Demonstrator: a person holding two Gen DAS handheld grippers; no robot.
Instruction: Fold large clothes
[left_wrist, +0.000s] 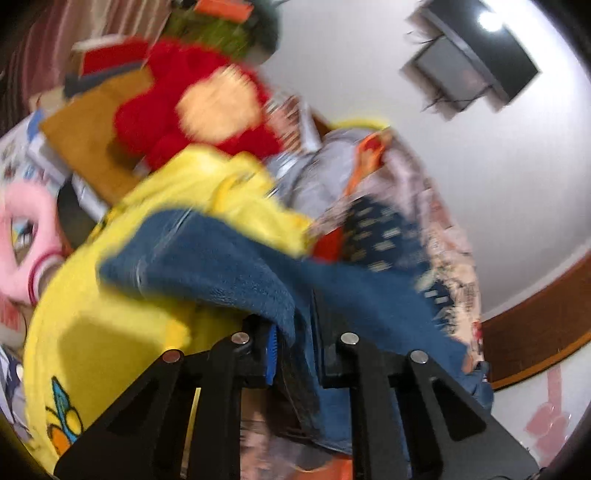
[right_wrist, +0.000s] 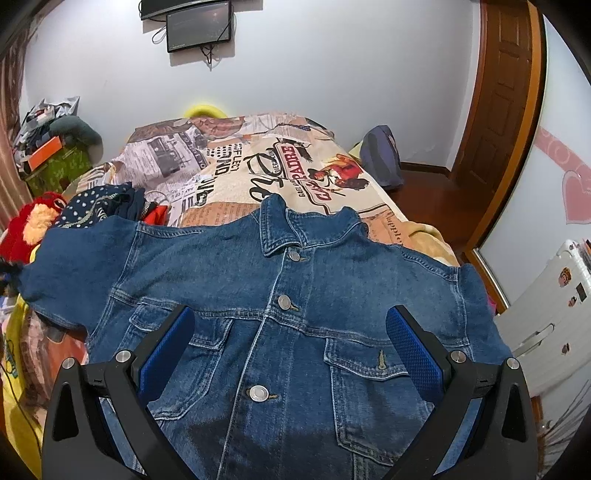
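Note:
A blue denim jacket (right_wrist: 295, 295) lies front up and buttoned on the bed, collar toward the far end. My right gripper (right_wrist: 290, 332) is open, its blue pads spread wide above the jacket's chest pockets, holding nothing. In the blurred left wrist view my left gripper (left_wrist: 291, 354) is shut on a fold of the denim jacket (left_wrist: 229, 266), probably a sleeve, which drapes out from between the fingers.
The bed has a newspaper-print cover (right_wrist: 236, 162). A yellow garment (left_wrist: 110, 332), a red plush toy (right_wrist: 26, 225) and a polka-dot cloth (right_wrist: 99, 203) lie at the left. A backpack (right_wrist: 380, 155), a wooden door (right_wrist: 506, 110) and a white suitcase (right_wrist: 546, 325) stand on the right.

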